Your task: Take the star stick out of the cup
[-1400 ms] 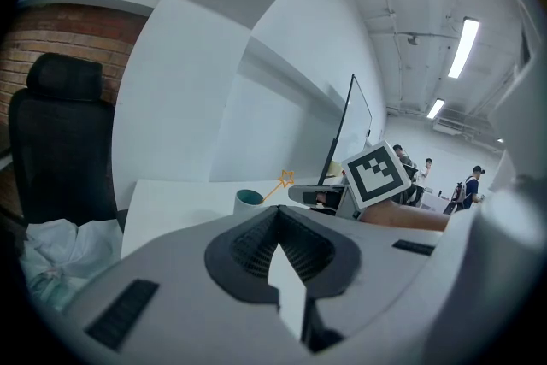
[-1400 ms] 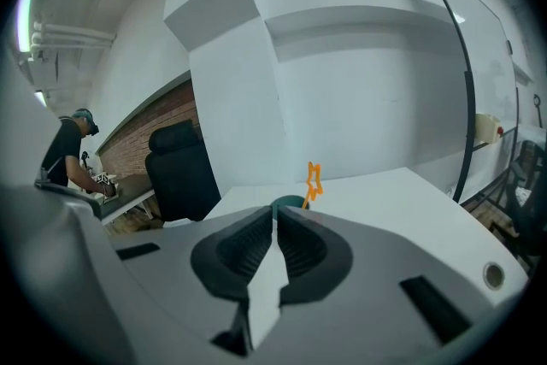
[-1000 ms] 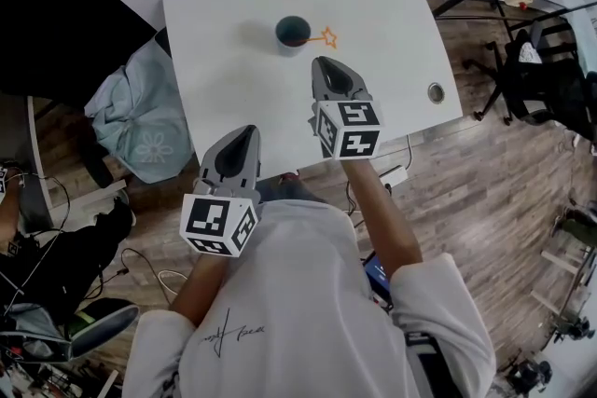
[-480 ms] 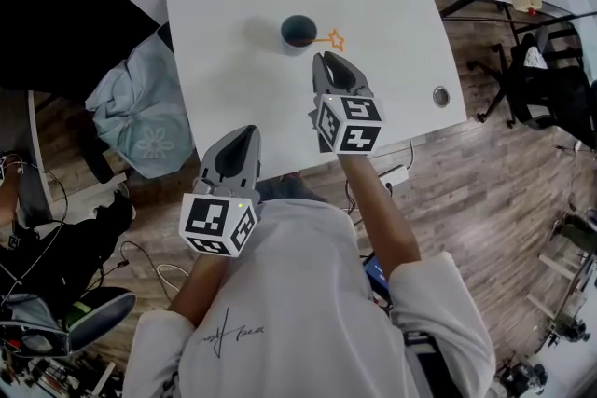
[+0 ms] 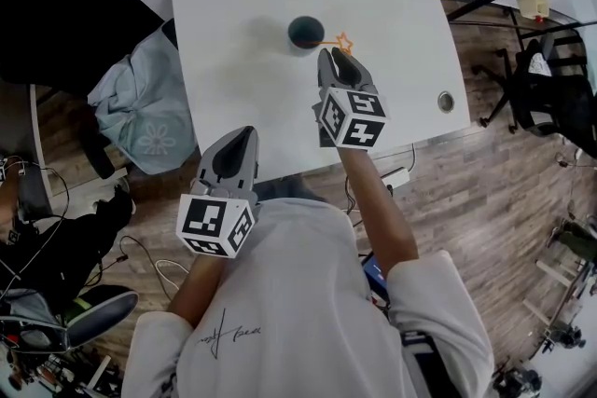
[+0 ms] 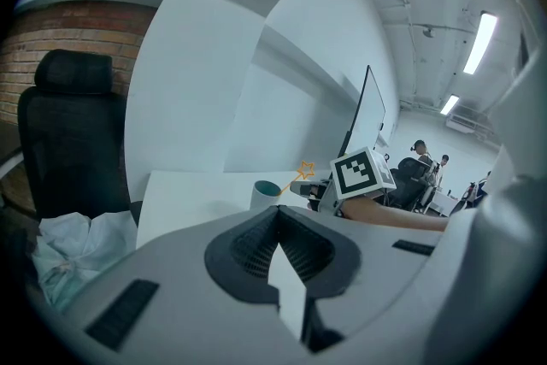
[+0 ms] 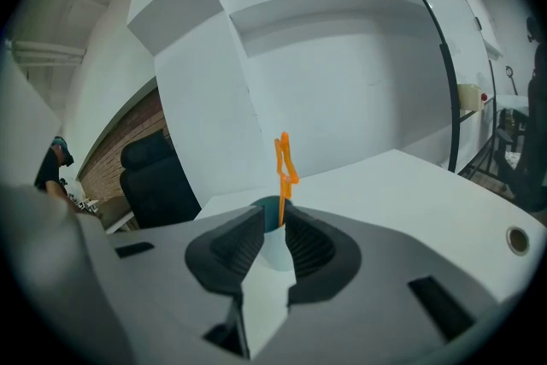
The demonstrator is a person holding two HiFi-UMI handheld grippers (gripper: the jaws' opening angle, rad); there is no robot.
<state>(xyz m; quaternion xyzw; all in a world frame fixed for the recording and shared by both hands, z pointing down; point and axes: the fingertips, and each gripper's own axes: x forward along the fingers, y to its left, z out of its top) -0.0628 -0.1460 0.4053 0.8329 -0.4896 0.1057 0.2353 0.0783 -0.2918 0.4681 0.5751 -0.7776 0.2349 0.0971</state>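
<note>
**Right gripper at the cup, star stick not yet held**

In the head view a dark teal round cup (image 5: pixel 304 31) stands on the white rectangular table (image 5: pixel 401 0), toward its 12 o'clock side. The thin orange star-topped stick (image 5: pixel 340 42) is in the cup and leans out over the rim toward 4 o'clock.

The right gripper (image 5: pixel 328 57) sits at about 5 o'clock from the cup, its tips just beside the star. In the right gripper view its jaws are spread a little. The cup (image 7: pixel 275 245) shows in the gap just ahead of the tips, and the stick (image 7: pixel 285 160) rises above them — nothing is pinched.

The left gripper (image 5: pixel 244 134) hangs at 7 o'clock from the cup, well apart from it, by the table's near edge. In the left gripper view its jaws are pressed together with nothing between them — the cup (image 6: pixel 265 194) and stick (image 6: pixel 303 173) stand far ahead, beside the right gripper's marker cube.
</note>
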